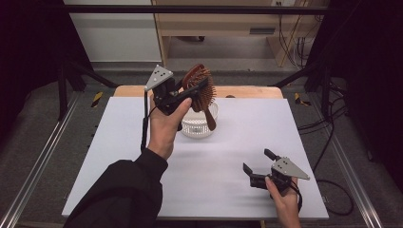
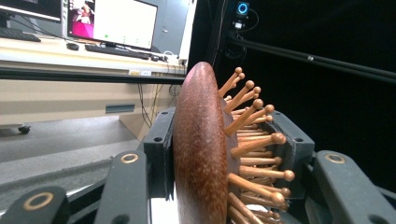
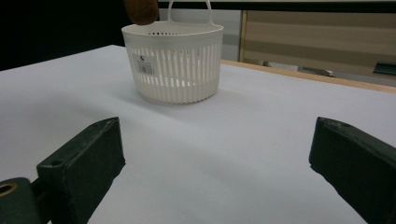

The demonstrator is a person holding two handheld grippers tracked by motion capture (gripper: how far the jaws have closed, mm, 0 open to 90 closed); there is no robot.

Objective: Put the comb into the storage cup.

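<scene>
A brown wooden hairbrush [image 1: 205,95] with ball-tipped pins hangs in the air over a white slatted basket [image 1: 198,124] at the table's far middle. My left gripper [image 1: 192,90] is shut on the brush head; in the left gripper view one pad lies on the smooth back of the brush [image 2: 201,154] and the other against the pins. The handle points down toward the basket, and its tip [image 3: 142,11] shows just above the basket rim [image 3: 173,65]. My right gripper [image 1: 257,159] rests low at the near right, open, with bare table between its jaws [image 3: 215,154].
The white tabletop [image 1: 237,142] has a wooden strip along its far edge. Metal frame rails run along both sides, and cables [image 1: 328,128] lie on the floor at the right. A desk with a monitor [image 2: 112,21] stands beyond the table.
</scene>
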